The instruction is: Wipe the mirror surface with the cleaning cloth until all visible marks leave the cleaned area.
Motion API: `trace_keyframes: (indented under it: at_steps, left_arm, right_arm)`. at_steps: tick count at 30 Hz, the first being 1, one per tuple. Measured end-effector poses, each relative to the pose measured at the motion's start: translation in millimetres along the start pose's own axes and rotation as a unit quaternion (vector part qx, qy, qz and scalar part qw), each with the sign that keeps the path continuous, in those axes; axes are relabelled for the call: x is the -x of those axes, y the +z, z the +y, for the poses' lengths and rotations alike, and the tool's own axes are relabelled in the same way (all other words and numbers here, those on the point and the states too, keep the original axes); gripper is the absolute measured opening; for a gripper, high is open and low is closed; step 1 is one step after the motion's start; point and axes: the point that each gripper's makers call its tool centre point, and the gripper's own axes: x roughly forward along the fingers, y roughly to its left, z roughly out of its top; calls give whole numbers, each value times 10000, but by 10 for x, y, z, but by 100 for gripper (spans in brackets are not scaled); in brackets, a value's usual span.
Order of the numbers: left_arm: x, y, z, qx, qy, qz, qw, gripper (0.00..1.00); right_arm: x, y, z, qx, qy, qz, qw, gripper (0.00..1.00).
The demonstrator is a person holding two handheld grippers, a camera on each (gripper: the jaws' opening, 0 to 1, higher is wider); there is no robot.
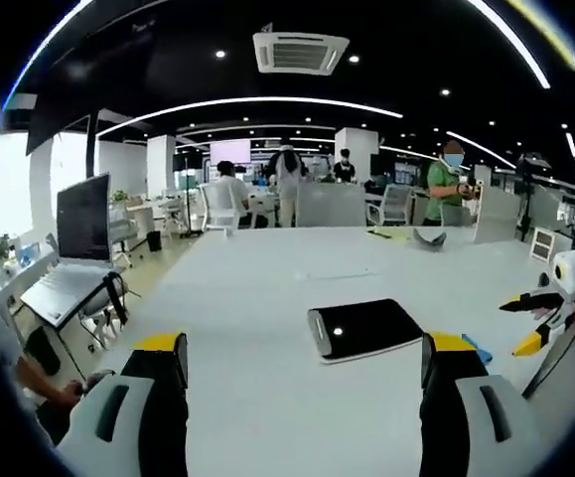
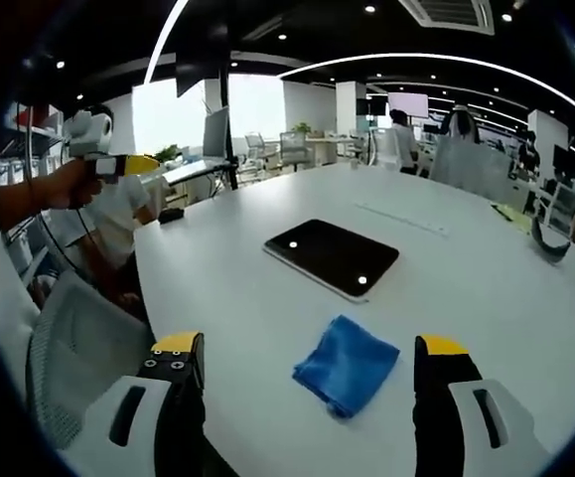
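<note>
Mirror [image 2: 333,256], a dark flat rectangle, lies on the white table [image 2: 466,288] at about twelve o'clock from the right gripper [image 2: 310,360], whose jaws stand wide apart, gripping nothing. The blue cloth [image 2: 347,364] lies folded between those jaws, just short of the mirror and apart from it. In the left gripper view, the left gripper [image 1: 305,358] is likewise spread wide and empty, with the mirror [image 1: 364,329] at one o'clock. A laptop [image 1: 72,250] sits at ten o'clock on a side stand. Beyond the table, people stand among office chairs under ceiling lights.
</note>
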Motion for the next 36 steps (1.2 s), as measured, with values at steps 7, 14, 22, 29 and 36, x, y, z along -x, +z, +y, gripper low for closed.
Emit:
trace_keyframes:
  at_steps: [7,14,22,29,36]
  left_arm:
    - [-44,-314,-385,-544,-679,462,9951,99]
    - [-65,-490,-566,-664,-1024,748,9897,99]
    - [-54,-713,-624,-798,-1270,1070,9829,99]
    - [-57,-763,-706,-866,-1405,1151,9795,99]
    - [-66,-827,-764,-918,-1546,1236,9759,99]
  right_arm:
    - [90,-51,-27,-55,-104,-32,9999,88]
    - [96,-130,-16,-9,-103,14,9999,88]
    - [92,-144,-26,-23,-119,-19,9999,88]
    - [117,-134,-75,-36,-147,-52,9999,88]
    - [89,-130,-145,9,-158,-9,9999,87]
